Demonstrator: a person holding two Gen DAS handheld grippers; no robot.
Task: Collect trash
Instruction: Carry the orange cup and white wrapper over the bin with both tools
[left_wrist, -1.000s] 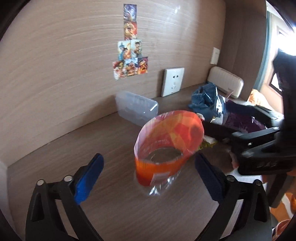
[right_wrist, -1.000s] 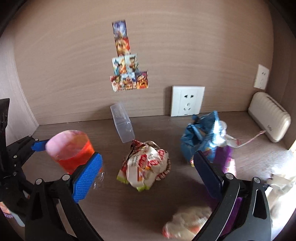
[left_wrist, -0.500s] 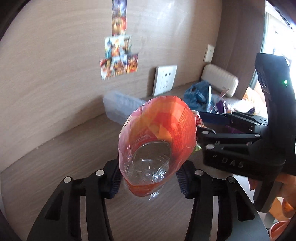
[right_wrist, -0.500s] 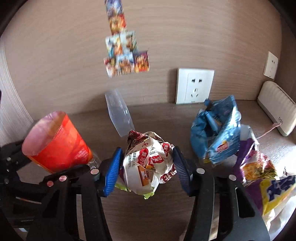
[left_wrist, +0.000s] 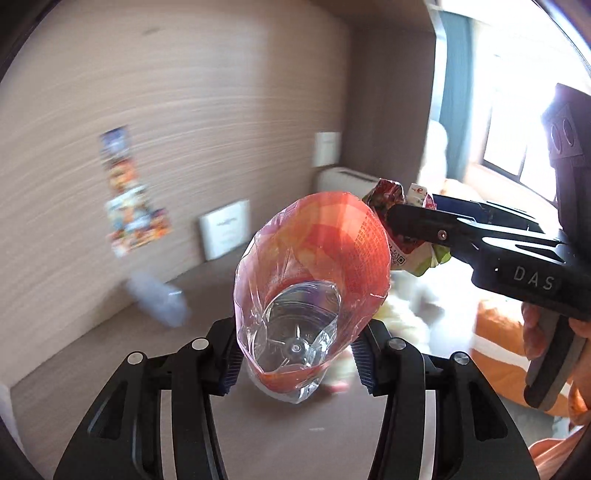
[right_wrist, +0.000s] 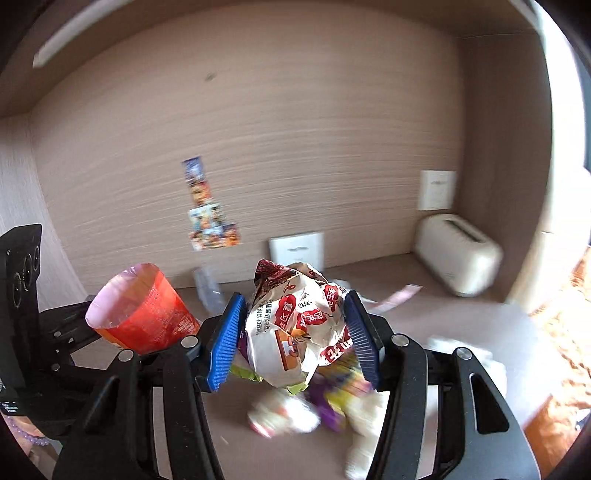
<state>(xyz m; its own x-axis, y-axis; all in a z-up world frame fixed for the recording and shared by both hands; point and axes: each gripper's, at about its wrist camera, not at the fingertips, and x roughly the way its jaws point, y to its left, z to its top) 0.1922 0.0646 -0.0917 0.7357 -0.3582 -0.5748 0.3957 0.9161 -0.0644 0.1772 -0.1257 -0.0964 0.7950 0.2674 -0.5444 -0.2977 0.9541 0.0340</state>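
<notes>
A big brown wooden wall (right_wrist: 295, 147) fills the back of both views. Below it is a brown desk (left_wrist: 92, 354) that looks smeared and blurry.

A cream box (right_wrist: 458, 254) sits on the desk at the far right, close to the wall. A white socket plate (right_wrist: 297, 247) is on the wall low down. A stack of small bright stickers (right_wrist: 208, 218) is stuck on the wall to the left of it. A clear plastic thing (left_wrist: 159, 299) lies on the desk near the wall, too blurry to tell more.

The left gripper (left_wrist: 295, 350) is clamped on a cut-off bottle piece (left_wrist: 314, 273). The piece is clear at the bottom, with an orange and red wrap that flares wide at the open top. The blue pads press on its lower part from both sides, and it is up off the desk.

The right gripper (right_wrist: 295, 339) is clamped on a crumpled snack bag (right_wrist: 299, 325). The bag is white with red marks and is squeezed between the two blue pads. It is up off the desk too.

The two grippers are side by side, and the two held things are close together. More wrappers (right_wrist: 332, 402) lie on the desk under the bag, in purple, yellow and white, all blurry.
</notes>
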